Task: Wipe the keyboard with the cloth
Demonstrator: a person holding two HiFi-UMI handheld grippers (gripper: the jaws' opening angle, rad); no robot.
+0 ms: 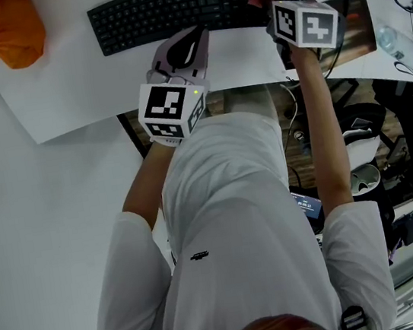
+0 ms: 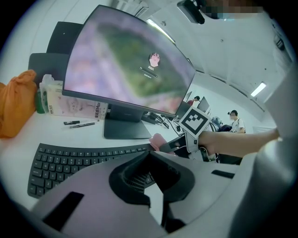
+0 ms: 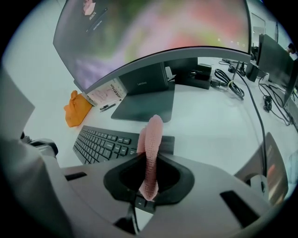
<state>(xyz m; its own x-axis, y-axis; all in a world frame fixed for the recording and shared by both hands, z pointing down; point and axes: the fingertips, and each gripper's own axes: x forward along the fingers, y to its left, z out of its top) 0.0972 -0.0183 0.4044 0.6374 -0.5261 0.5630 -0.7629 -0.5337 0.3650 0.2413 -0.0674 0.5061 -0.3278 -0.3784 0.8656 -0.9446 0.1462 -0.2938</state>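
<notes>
Clamping pink cloth, right tool at keyboard right end; left tool closed, empty.

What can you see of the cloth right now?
The cloth is pink, with a fine knit-like texture, and is folded into a narrow strip. The right gripper has its jaws shut on the lower end, and the rest sticks out beyond them. In the head view it sits over the right end of the black keyboard. Whether it touches the keys I cannot tell.
</notes>
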